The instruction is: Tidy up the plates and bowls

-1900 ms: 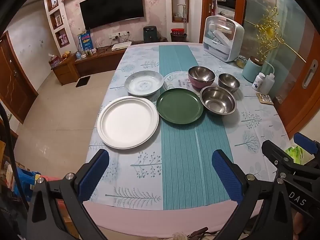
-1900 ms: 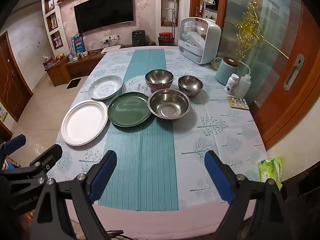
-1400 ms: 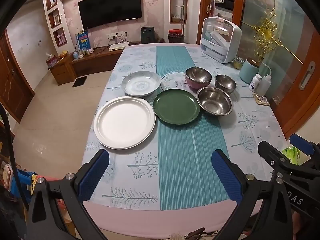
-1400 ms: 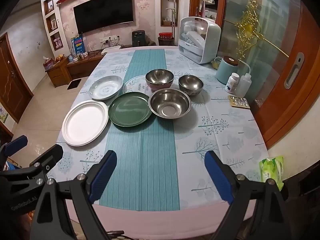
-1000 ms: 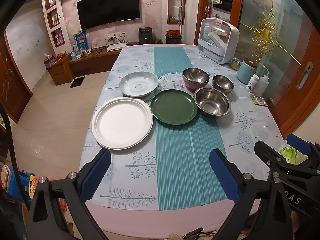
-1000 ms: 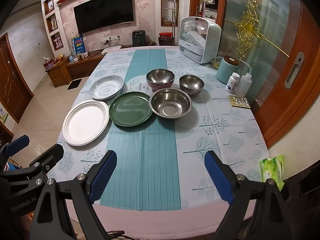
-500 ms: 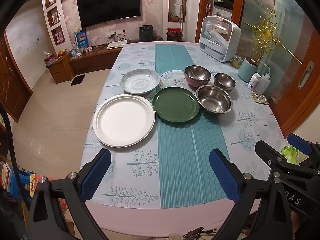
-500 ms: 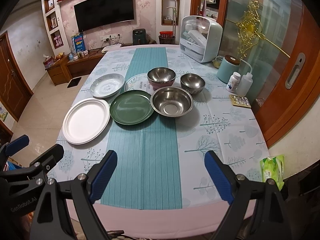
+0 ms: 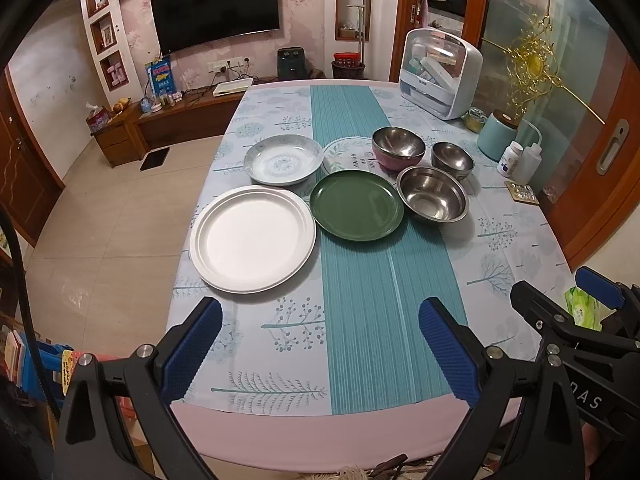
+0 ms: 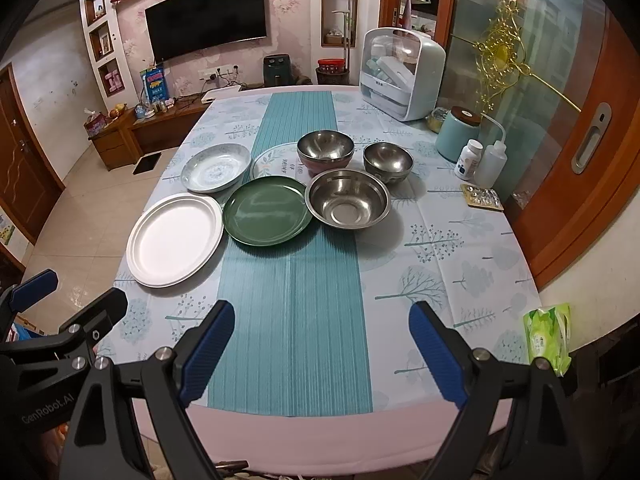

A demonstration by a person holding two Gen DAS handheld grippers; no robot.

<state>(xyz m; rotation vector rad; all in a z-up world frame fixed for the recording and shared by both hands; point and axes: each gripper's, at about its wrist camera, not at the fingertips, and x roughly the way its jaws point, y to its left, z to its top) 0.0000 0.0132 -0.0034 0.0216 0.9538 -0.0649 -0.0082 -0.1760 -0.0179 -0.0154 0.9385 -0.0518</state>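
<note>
I'm seeing a plain white plate (image 9: 252, 238), a dark green plate (image 9: 357, 210), a pale blue patterned dish (image 9: 283, 159), shiny steel bowls (image 9: 434, 199), and a teal striped runner (image 9: 384, 304) on tree-print cloth (image 9: 276, 326).

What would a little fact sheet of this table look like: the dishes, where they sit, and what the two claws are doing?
Plates: white plate, green plate, patterned plate, floral plate partly hidden
Bowls: big steel bowl, small steel bowl, pink bowl
Stacking: none yet
Left claw: open, empty, near table edge
Right claw: open, empty, near table edge
Surface: table with teal runner
</note>
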